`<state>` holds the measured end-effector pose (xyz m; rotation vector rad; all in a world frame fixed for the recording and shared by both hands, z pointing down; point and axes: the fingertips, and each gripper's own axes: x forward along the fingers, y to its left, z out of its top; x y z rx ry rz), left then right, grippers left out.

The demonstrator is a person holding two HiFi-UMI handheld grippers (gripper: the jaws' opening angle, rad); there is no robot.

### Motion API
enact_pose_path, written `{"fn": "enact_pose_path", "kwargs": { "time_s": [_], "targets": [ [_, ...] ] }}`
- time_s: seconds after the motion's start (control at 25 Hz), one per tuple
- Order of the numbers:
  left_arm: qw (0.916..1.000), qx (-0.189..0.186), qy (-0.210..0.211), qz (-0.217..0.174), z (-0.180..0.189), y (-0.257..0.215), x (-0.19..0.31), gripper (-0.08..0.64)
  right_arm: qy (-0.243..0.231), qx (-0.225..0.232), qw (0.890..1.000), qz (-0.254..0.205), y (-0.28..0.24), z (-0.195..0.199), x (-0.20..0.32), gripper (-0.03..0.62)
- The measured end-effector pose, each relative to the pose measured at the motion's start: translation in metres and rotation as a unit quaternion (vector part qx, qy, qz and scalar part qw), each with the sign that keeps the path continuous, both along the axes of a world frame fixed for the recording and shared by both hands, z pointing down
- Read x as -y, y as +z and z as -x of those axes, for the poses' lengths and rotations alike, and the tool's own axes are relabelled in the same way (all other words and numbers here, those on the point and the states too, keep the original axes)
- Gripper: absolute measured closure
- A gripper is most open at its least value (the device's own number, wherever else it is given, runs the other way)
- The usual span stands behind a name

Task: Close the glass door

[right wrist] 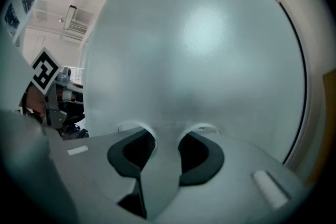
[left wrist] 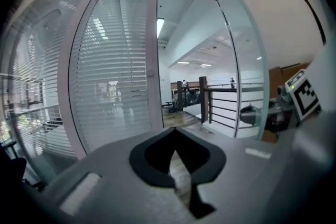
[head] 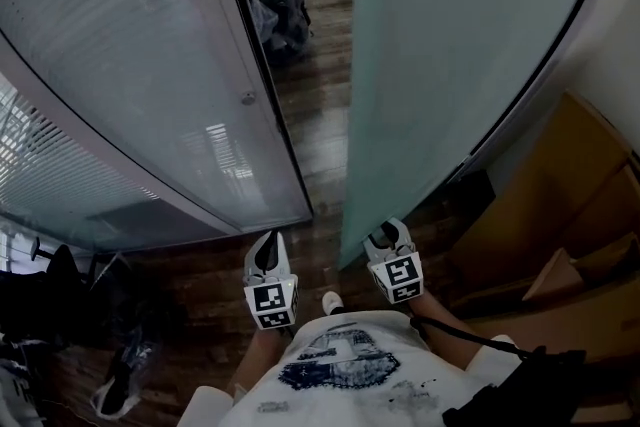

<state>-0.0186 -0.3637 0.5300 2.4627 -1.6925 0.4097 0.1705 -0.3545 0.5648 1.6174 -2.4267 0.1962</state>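
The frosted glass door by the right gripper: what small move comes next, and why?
Probably press the right gripper against the frosted glass door, pushing it towards the door frame: its open jaws face the panel and the doorway stands open.

light: head view dim, gripper views bright | edges: fisheye bend, dark vignette | foreground: blurred

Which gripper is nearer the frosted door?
Right. The right gripper faces the frosted door close up, near its edge; the left gripper is off to its left, aimed past that edge.
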Motion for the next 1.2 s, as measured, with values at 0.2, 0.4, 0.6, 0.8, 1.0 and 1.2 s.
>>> {"fn": "enact_pose_path", "kwargs": {
  "time_s": [0.2,0.4,0.6,0.8,1.0,1.2],
  "targets": [
    [0.9999,-0.003,-0.010,-0.003,0.029,0.001,0.015,0.557,0.016,-0.001,1.000,-0.004,0.000,0.009,0.032,0.469],
    [0.9997,-0.007,-0.022,-0.001,0.041,0.001,0.019,0.558,0.024,0.002,1.000,-0.005,0.000,0.015,0.058,0.469],
    [0.9994,-0.009,-0.033,-0.001,0.048,0.002,0.022,0.558,0.025,0.003,1.000,-0.009,0.000,0.023,0.089,0.469],
    [0.9986,0.000,-0.051,0.013,0.056,0.007,0.030,0.557,0.035,0.006,0.999,-0.018,0.000,0.027,0.122,0.469],
    [0.9978,0.004,-0.061,0.025,0.066,0.013,0.044,0.557,0.040,0.008,0.999,-0.024,0.000,0.038,0.153,0.466],
    [0.9977,0.008,-0.062,0.027,0.061,0.012,0.069,0.557,0.041,0.009,0.999,-0.033,-0.005,0.045,0.181,0.463]
  ]
}}
